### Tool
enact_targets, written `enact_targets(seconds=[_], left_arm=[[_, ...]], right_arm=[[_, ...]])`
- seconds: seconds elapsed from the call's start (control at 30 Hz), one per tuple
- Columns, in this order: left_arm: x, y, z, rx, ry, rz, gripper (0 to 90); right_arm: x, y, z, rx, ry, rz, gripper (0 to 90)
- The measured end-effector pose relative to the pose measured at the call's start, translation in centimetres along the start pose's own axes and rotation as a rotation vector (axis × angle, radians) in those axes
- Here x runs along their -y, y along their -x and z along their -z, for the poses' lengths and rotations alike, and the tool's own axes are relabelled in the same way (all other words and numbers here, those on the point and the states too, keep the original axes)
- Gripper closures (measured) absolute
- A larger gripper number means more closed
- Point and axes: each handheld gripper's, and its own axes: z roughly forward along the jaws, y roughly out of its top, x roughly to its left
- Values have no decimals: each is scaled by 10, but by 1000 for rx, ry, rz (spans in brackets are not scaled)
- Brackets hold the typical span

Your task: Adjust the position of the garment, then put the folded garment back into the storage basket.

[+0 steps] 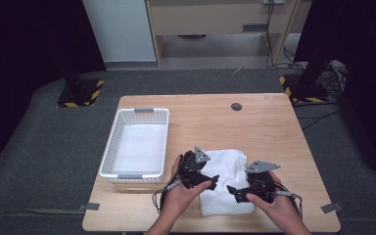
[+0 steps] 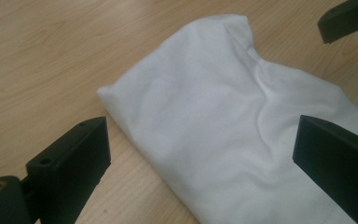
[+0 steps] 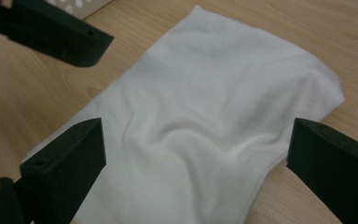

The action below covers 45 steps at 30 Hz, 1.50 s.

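Note:
A folded white cloth (image 1: 225,181) lies on the wooden table (image 1: 254,122) near its front edge. My left gripper (image 1: 209,182) hovers over the cloth's left side, open, its jaws wide apart above the fabric (image 2: 223,121). From the right, my right gripper (image 1: 234,192) points at the cloth, also open, with the cloth (image 3: 205,121) spread between its jaws. Neither gripper holds the cloth. The other gripper's jaw tip (image 2: 347,18) shows at the top right of the left gripper view.
A white perforated basket (image 1: 136,143) with something white lying flat in it stands left of the cloth; its corner (image 3: 77,5) appears in the right gripper view. A dark round cap (image 1: 236,106) sits near the table's far edge. Black stands flank the table on the grey floor.

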Motion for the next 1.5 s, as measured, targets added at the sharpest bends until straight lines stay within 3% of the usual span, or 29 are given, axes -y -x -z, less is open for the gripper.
enact_targets(seconds=[0.4,0.83,1.37,1.5], left_arm=[[-24,-12,-7,6,-24,-17,40],[-37,-29,-24,14,-43,-10,41],[-26,-35,-53,30,-83,17,48],[-24,-35,-58,22,-71,26,59]], right_arm=[[8,-1,20,-27,-42,34,58],[28,4,21,-43,-81,29,71],[53,6,17,-41,-97,10,103],[56,6,14,-38,-102,22,135]])
